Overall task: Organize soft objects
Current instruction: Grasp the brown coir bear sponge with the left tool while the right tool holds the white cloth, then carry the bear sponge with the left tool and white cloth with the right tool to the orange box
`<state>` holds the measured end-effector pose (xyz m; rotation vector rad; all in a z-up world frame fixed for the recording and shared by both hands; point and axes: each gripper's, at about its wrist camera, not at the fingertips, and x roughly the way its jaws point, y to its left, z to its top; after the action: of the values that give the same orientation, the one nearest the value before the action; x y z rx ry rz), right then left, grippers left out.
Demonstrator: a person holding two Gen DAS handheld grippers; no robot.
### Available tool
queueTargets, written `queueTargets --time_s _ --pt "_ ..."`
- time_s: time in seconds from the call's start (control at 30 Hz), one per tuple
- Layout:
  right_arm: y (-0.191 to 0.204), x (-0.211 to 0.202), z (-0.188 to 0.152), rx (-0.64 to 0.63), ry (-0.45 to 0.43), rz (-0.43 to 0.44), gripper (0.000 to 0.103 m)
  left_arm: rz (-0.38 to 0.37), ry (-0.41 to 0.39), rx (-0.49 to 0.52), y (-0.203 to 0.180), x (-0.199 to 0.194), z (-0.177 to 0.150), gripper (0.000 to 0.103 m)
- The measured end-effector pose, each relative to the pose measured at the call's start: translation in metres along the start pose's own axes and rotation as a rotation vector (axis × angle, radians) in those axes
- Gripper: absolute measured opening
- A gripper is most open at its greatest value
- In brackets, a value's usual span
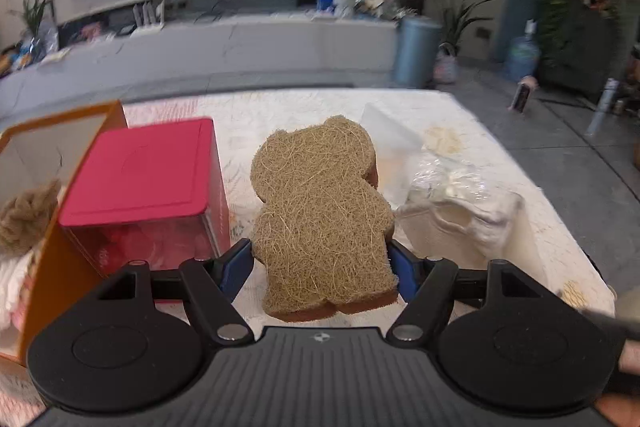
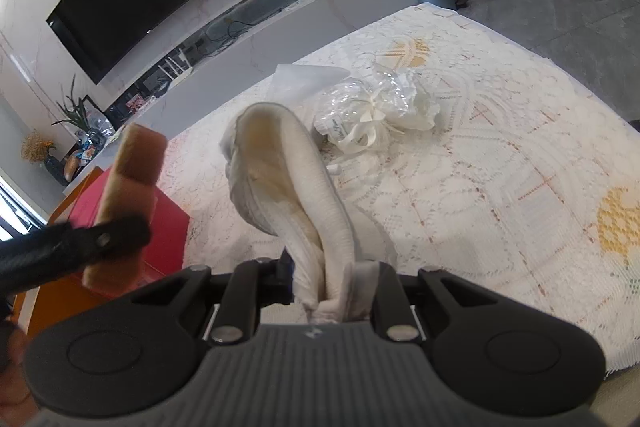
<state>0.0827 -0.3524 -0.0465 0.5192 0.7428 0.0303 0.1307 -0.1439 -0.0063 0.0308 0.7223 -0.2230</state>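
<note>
My left gripper (image 1: pixel 322 265) is shut on a bear-shaped brown sponge (image 1: pixel 320 211) and holds it flat above the table, beside a red box (image 1: pixel 148 183). The sponge also shows edge-on in the right wrist view (image 2: pixel 128 195), with the left gripper's black finger (image 2: pixel 108 239) across it. My right gripper (image 2: pixel 332 283) is shut on a white padded cloth piece (image 2: pixel 288 171) that stands up from the jaws over the table. The same white piece shows at the right of the left wrist view (image 1: pixel 464 223). The right fingertips are hidden by the cloth.
An orange box (image 1: pixel 60 187) with a clear window holds a plush toy at the far left. A clear plastic bundle with a ribbon (image 2: pixel 376 111) and a translucent sheet (image 2: pixel 308 75) lie on the lace tablecloth (image 2: pixel 500 167). The table edge runs along the right.
</note>
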Motion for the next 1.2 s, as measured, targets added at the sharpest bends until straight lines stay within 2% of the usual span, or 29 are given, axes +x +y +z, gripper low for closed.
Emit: queueTargets --time_s 0.17,0.37,0.53,0.73,0.87,0.93,1.1,1.2 --pt "0.003 0.0 -0.001 -0.017 0.006 -0.01 0.015 0.001 -0.063 0.048 0.008 -0.017 0.001 0.081" --pt "0.012 0.0 -0.001 -0.073 0.016 -0.025 0.015 -0.01 -0.144 0.048 0.029 -0.041 0.015 0.081" --pt "0.024 0.0 -0.003 -0.142 0.014 -0.038 0.015 0.027 -0.215 0.05 0.058 -0.065 0.03 0.081" --pt "0.034 -0.005 0.003 -0.163 -0.008 -0.06 0.014 0.058 -0.274 0.016 0.098 -0.094 0.048 0.081" --pt "0.036 -0.015 0.015 -0.123 -0.033 -0.033 0.01 0.079 -0.307 -0.013 0.122 -0.113 0.053 0.082" --pt "0.042 -0.019 0.022 -0.137 -0.047 -0.047 0.01 0.093 -0.325 -0.023 0.132 -0.121 0.055 0.082" --pt "0.057 -0.029 0.035 -0.155 -0.078 -0.058 0.01 0.107 -0.311 -0.085 0.156 -0.13 0.062 0.082" --pt "0.068 -0.037 0.042 -0.161 -0.085 -0.046 0.01 0.137 -0.334 -0.116 0.169 -0.136 0.063 0.082"
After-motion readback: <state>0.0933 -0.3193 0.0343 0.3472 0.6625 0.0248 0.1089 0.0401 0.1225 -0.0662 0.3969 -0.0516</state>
